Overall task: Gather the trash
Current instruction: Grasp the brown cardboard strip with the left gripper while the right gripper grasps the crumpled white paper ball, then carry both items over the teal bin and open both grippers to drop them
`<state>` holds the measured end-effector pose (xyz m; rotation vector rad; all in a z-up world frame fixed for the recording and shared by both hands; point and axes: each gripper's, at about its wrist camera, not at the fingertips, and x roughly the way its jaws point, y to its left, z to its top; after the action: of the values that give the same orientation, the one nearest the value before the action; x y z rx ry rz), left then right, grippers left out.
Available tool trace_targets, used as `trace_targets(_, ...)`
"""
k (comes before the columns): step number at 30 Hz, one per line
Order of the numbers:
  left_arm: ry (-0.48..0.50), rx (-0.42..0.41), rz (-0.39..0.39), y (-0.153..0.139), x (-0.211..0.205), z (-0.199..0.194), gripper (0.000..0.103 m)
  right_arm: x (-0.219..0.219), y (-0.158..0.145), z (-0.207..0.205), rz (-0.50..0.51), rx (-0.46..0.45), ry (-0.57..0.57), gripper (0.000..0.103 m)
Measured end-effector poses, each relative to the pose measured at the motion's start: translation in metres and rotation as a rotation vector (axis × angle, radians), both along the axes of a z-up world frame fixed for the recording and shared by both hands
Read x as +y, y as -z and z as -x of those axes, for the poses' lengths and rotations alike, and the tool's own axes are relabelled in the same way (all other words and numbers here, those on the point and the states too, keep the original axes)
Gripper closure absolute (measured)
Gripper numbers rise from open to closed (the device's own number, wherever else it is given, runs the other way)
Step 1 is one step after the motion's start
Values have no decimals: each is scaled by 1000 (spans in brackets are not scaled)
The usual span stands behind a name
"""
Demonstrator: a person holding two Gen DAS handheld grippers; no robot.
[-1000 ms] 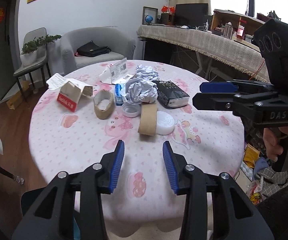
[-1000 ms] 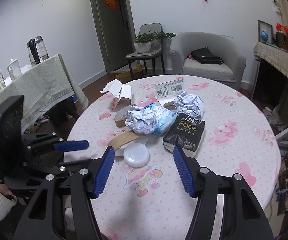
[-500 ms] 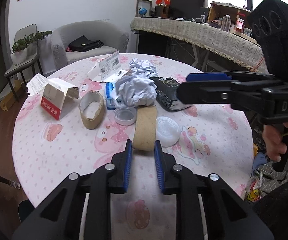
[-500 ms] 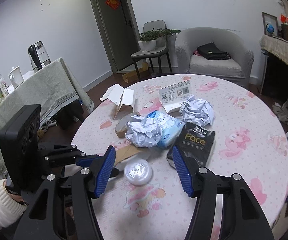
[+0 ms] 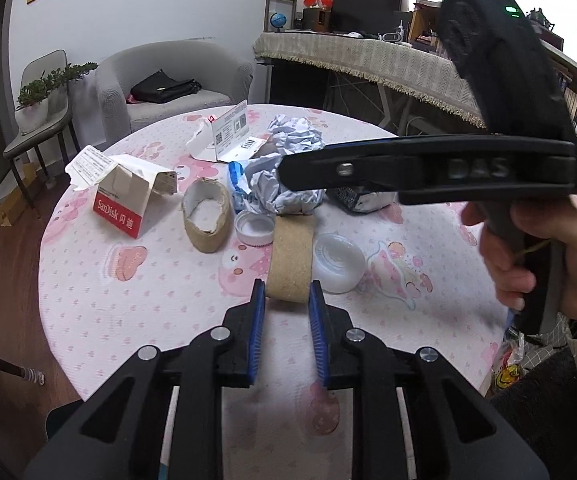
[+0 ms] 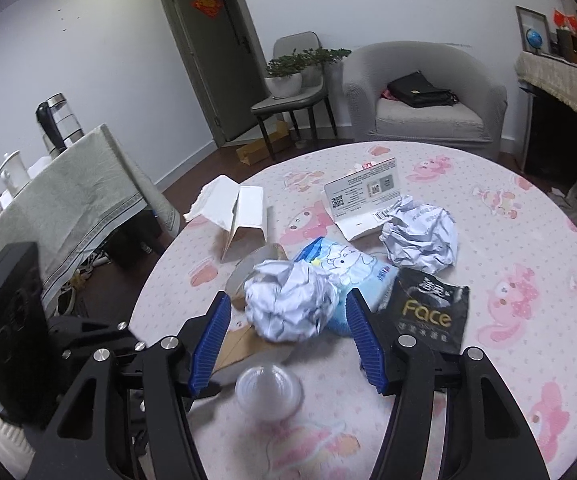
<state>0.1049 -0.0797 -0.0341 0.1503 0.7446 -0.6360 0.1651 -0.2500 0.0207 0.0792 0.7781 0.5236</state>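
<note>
Trash lies in a heap on a round table [image 5: 160, 320] with a pink-patterned cloth. My left gripper [image 5: 286, 300] has its jaws set narrow, the tips level with the near end of a lying cardboard roll [image 5: 291, 256]; no grip shows. A clear plastic lid [image 5: 338, 258] sits right of the roll. My right gripper [image 6: 288, 320] hovers over the heap, its jaws opening, with a crumpled paper ball [image 6: 288, 304] between them and a gap on each side. Behind that ball lie a blue tissue pack [image 6: 352, 272] and a black "Face" packet [image 6: 428, 312].
A second paper ball [image 6: 420, 240], a white card package [image 6: 364, 200], a torn red-and-white box [image 5: 122, 204], a squashed tape roll [image 5: 206, 216] and a white cap [image 5: 254, 228] share the table. A grey armchair [image 6: 420, 108] and covered side tables stand around it.
My left jaws narrowed and moved forward up to the cardboard roll. The right gripper moved forward over the heap until the crumpled ball sat between its jaws.
</note>
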Motion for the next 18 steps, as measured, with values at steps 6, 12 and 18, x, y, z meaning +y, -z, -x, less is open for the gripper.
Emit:
trace_targets(6,3,-23,20,-8,7,3,80,14,5,-8,30,5,22,55)
trace_targets(12,-12,-48,48,-18,18,7,80,11,-8,-5,7,-27,44,57)
trace_targets(18,-43,-68,73,-26,35,11,80,9,-27,-2,-20,-62,63,57)
